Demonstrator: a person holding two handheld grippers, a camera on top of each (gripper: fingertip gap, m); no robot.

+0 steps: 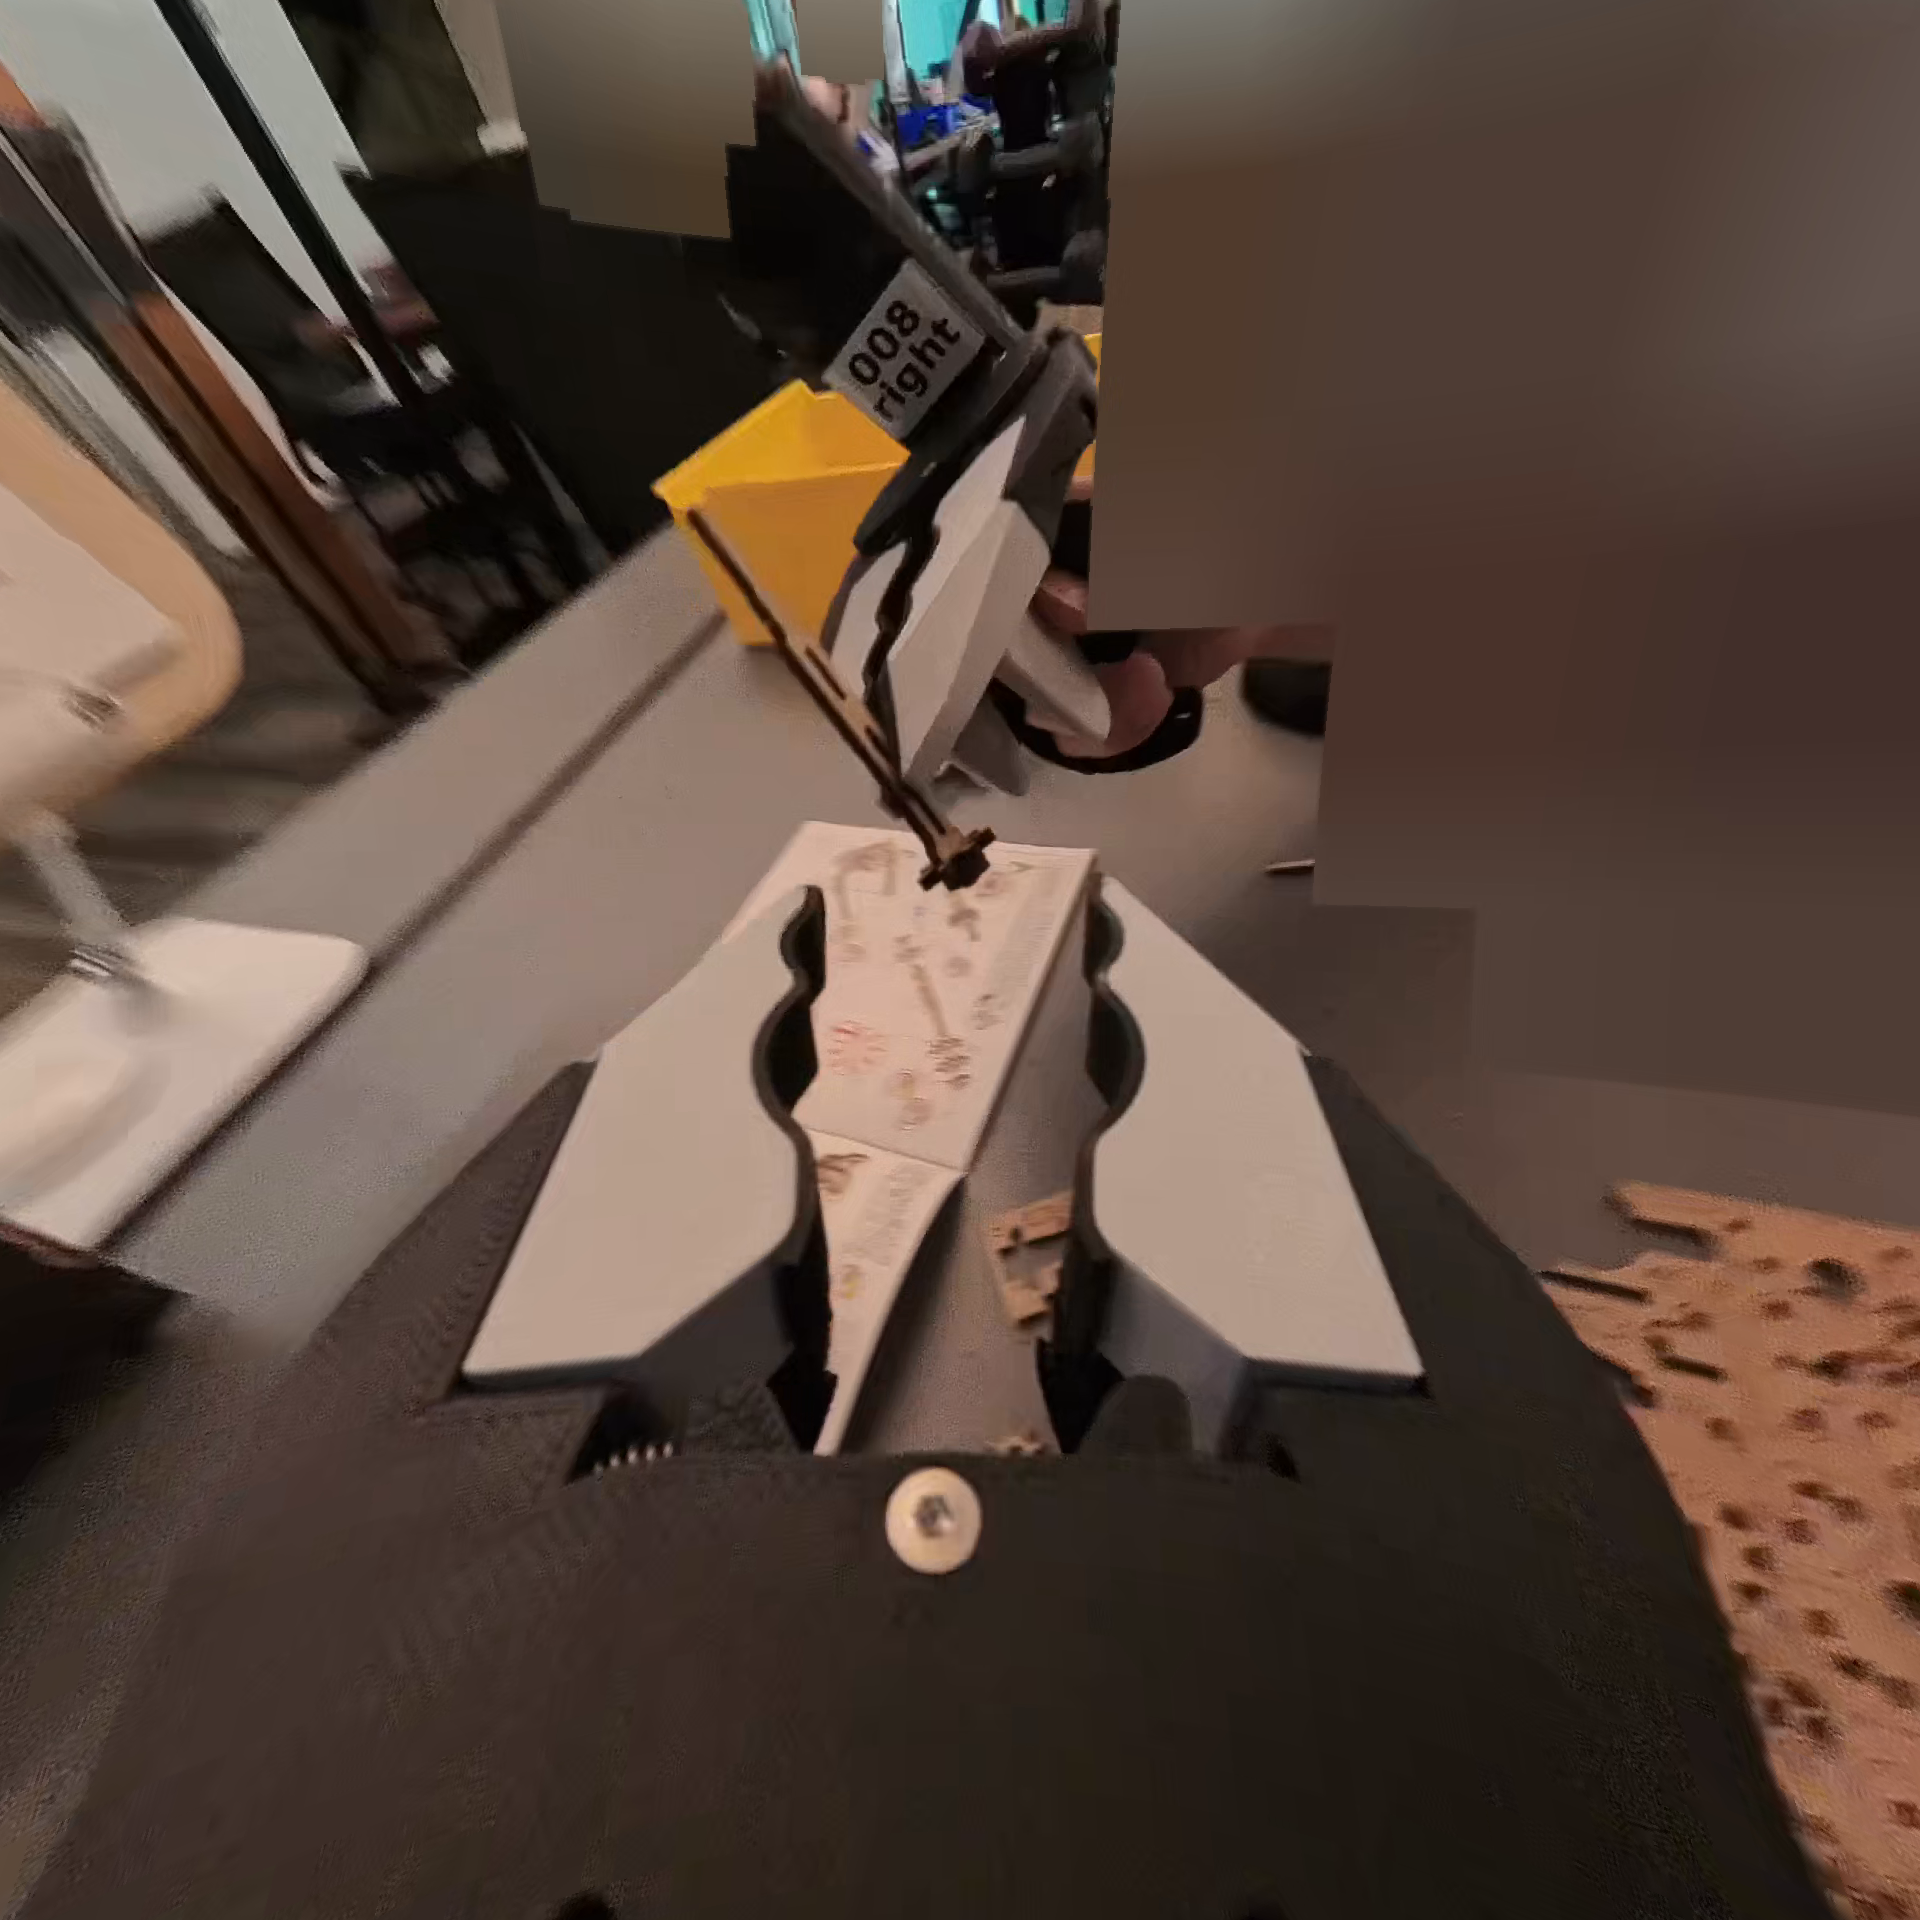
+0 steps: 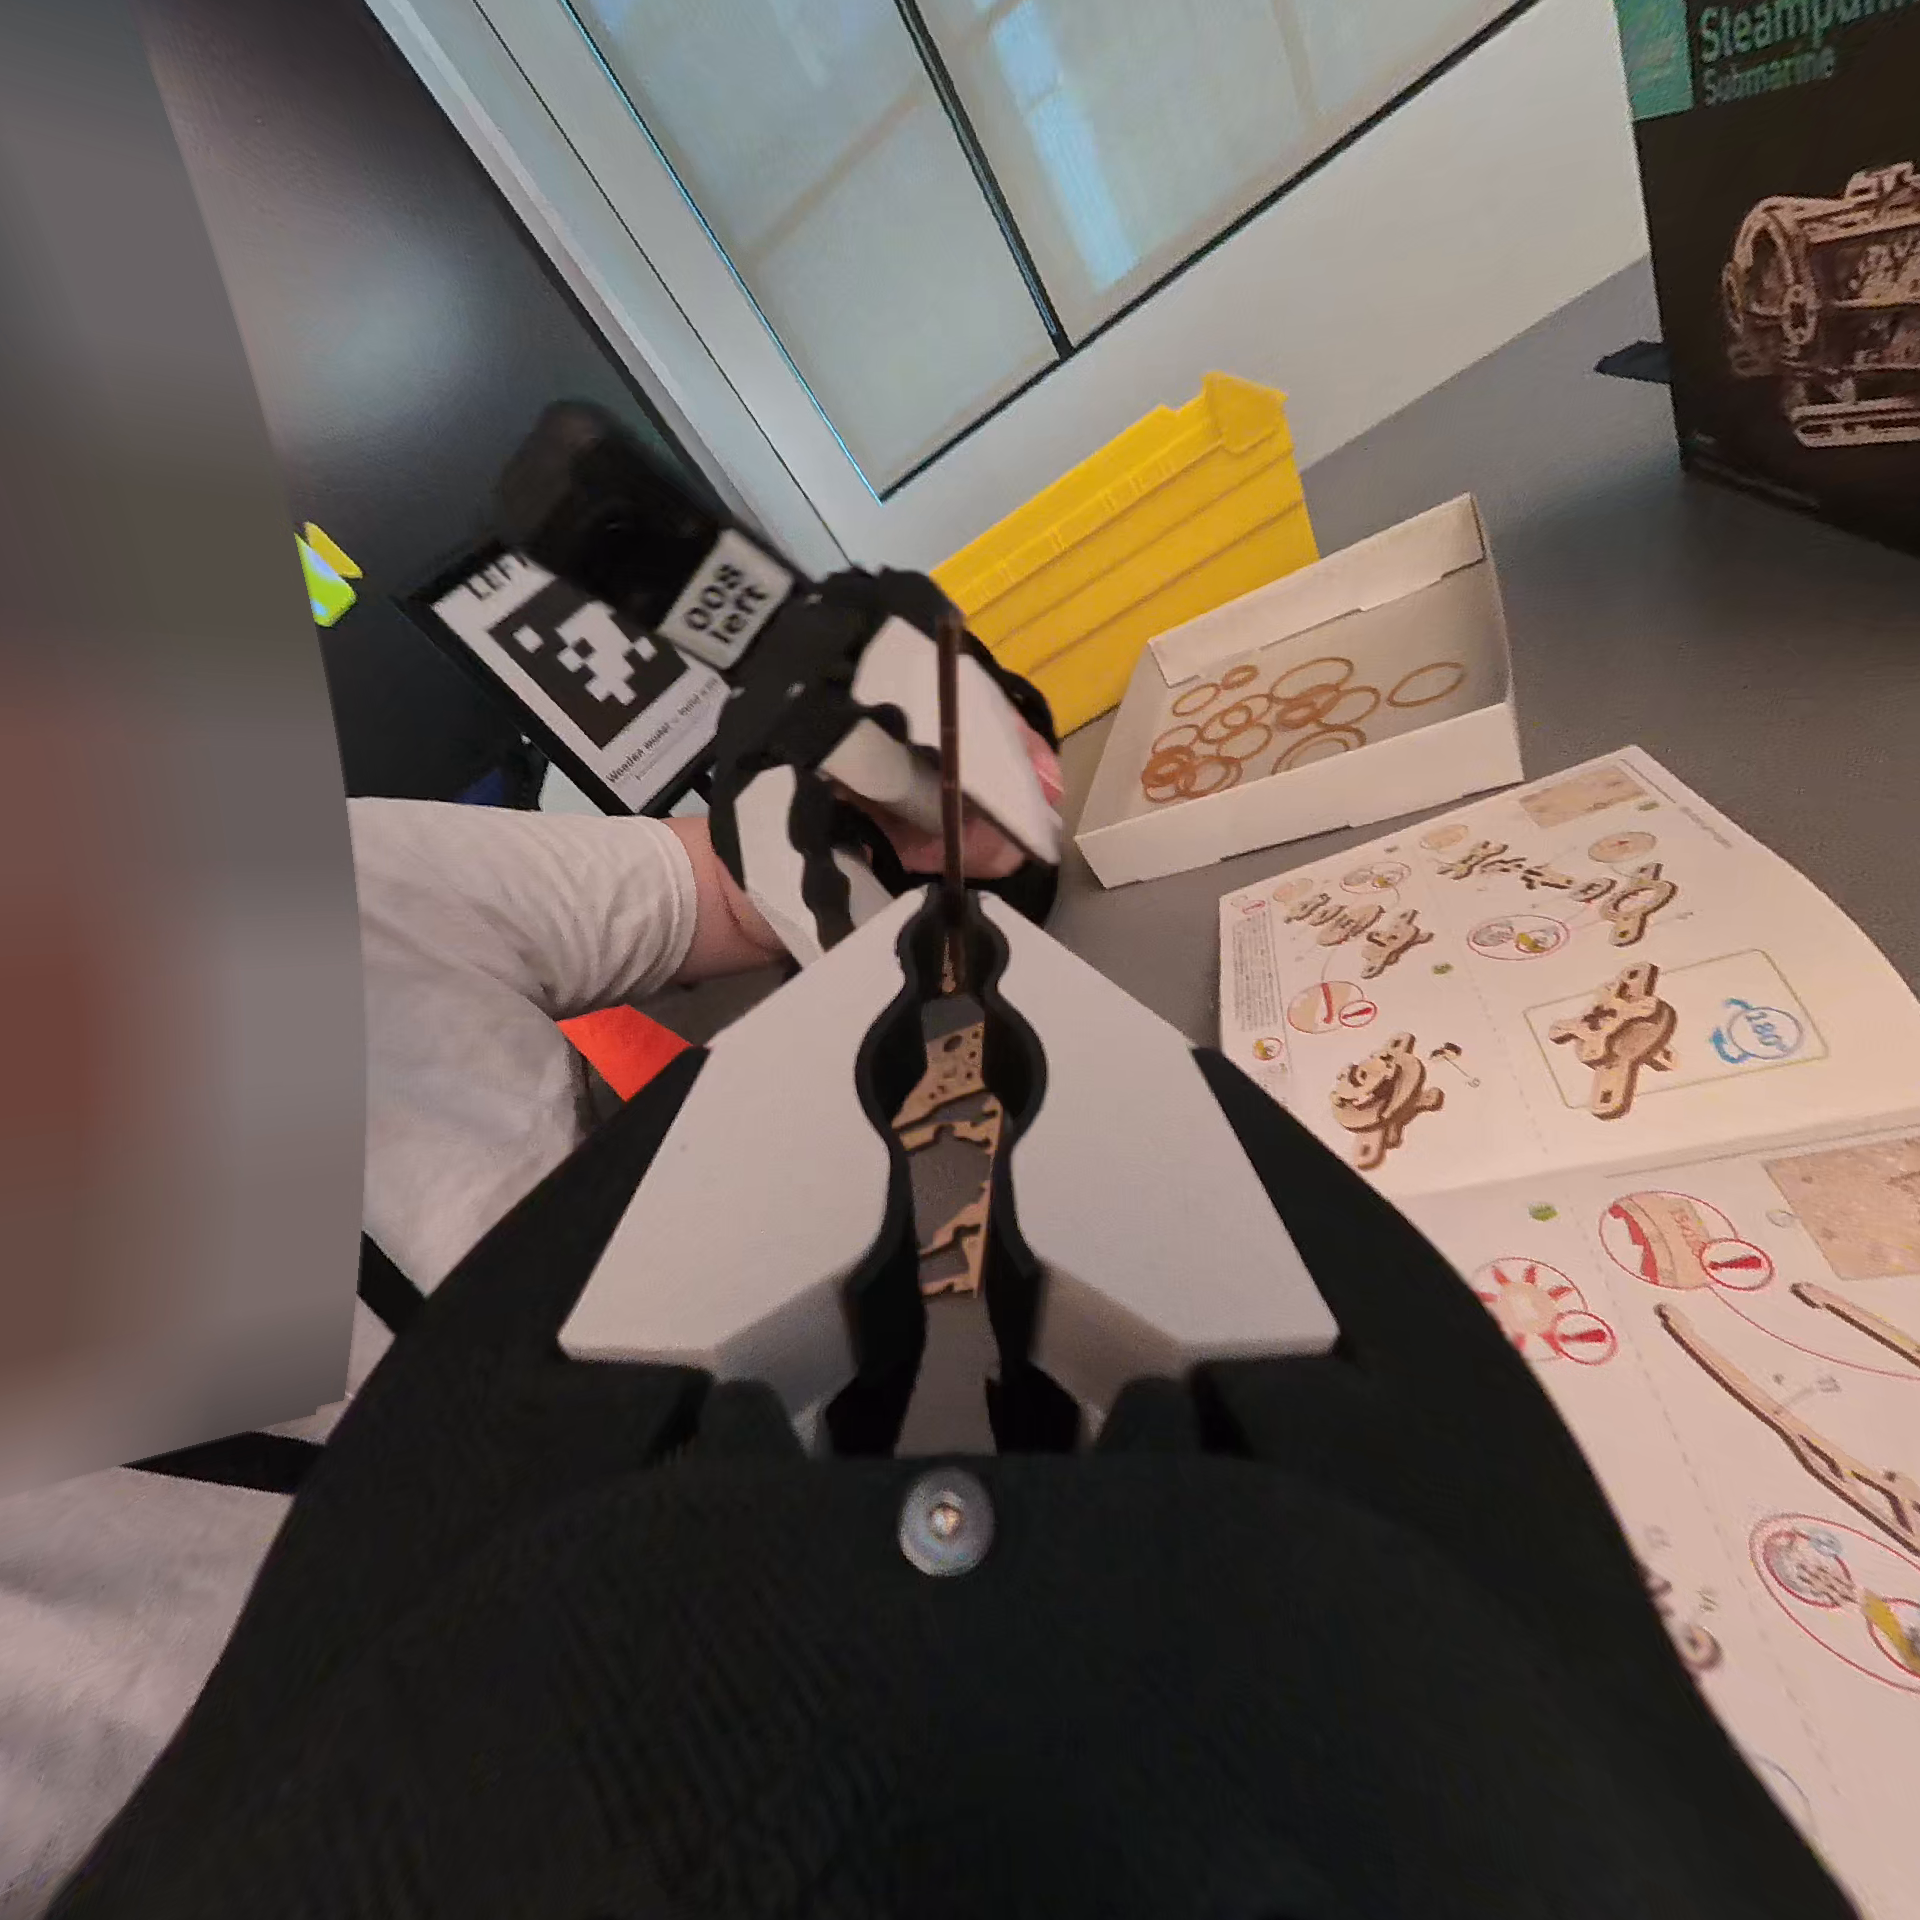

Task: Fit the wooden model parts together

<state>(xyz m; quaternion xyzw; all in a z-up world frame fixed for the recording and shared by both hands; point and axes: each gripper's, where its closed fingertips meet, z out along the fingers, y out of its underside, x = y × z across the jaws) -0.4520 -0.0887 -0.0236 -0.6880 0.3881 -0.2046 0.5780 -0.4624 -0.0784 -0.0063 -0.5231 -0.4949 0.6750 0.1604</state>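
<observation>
Holding a thin wooden strip (image 1: 821,675) pinched edge-on in the right gripper (image 2: 951,925), above the instruction sheet (image 1: 935,997) — small cross-piece already on its tip. Left gripper (image 1: 951,935) spread, empty. Next, likely: left picks up a loose wooden part (image 1: 1034,1252) and slots it on.

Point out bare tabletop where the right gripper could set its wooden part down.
Free: the grey table strip between the instruction sheet and the table's seam, running up to the yellow bin. Crowded: the punched wooden sheet on the far side and the white tray of rubber bands beside the instructions.
</observation>
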